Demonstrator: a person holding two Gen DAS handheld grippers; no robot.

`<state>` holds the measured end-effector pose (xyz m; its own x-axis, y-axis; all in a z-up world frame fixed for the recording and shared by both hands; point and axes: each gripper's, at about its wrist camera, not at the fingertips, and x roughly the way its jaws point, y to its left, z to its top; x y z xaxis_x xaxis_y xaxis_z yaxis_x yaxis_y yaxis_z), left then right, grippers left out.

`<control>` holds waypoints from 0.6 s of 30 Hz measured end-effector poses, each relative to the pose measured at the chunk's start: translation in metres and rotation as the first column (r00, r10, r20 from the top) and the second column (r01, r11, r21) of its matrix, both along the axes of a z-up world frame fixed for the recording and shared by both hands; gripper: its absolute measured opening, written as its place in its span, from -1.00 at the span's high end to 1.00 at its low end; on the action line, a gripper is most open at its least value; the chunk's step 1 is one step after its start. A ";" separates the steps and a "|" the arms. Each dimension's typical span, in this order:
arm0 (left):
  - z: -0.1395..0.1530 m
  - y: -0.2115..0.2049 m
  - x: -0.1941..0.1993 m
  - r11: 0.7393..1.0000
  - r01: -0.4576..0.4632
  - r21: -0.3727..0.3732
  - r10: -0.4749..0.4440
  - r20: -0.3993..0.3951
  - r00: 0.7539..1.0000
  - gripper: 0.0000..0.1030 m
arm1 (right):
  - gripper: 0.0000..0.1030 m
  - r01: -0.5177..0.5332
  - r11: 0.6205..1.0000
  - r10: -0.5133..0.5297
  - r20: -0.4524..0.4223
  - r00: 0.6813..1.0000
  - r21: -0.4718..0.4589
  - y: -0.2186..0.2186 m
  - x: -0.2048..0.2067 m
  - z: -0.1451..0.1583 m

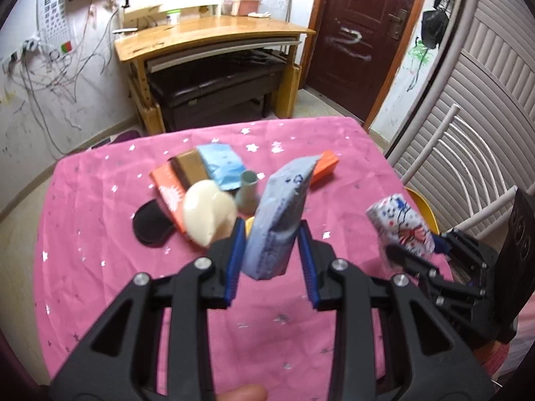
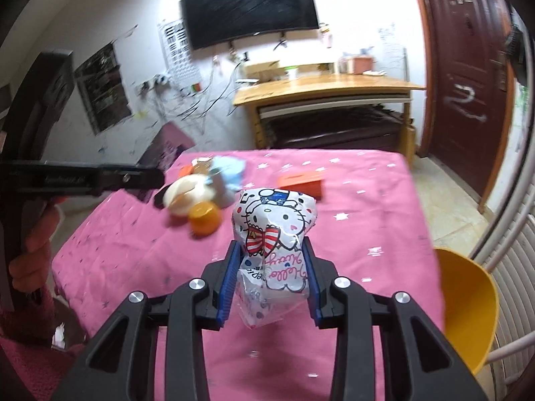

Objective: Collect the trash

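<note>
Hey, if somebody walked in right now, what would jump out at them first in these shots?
Each claw holds a packet up over the pink tablecloth: the left claw clamps a pale blue packet, the right claw a Hello Kitty packet. Behind them, mid-table, sits a heap of wrappers and boxes, and a yellow bin waits off the right edge.
</note>
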<state>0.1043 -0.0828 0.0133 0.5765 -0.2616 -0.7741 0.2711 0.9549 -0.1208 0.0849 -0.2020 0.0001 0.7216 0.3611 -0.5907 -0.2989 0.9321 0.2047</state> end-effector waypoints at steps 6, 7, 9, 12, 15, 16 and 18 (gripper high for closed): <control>0.006 -0.034 0.000 0.999 0.049 0.021 -0.050 0.010 0.999 0.42 | 0.41 0.083 0.996 -0.084 0.030 0.996 0.033 -0.039 0.003 0.006; 0.007 -0.037 0.001 0.998 0.055 0.026 -0.055 0.012 0.998 0.42 | 0.41 0.103 0.994 -0.104 0.034 0.994 0.039 -0.049 0.003 0.006; 0.009 -0.049 0.003 0.997 0.070 0.043 -0.071 0.016 0.997 0.42 | 0.41 0.134 0.990 -0.136 0.041 0.990 0.045 -0.061 0.003 0.006; 0.011 -0.063 0.005 0.994 0.091 0.053 -0.093 0.018 0.996 0.42 | 0.41 0.190 0.979 -0.194 0.052 0.980 0.073 -0.087 0.001 0.006; 0.012 -0.081 0.005 0.991 0.117 0.069 -0.119 0.023 0.993 0.42 | 0.41 0.244 0.965 -0.250 0.056 0.967 0.093 -0.111 -0.001 0.002; 0.012 -0.086 0.006 0.989 0.126 0.073 -0.128 0.024 0.991 0.42 | 0.41 0.269 0.958 -0.275 0.054 0.960 0.095 -0.121 0.000 0.000; 0.013 -0.092 0.007 0.987 0.138 0.077 -0.140 0.026 0.990 0.42 | 0.41 0.295 0.951 -0.300 0.047 0.953 0.097 -0.132 0.000 -0.006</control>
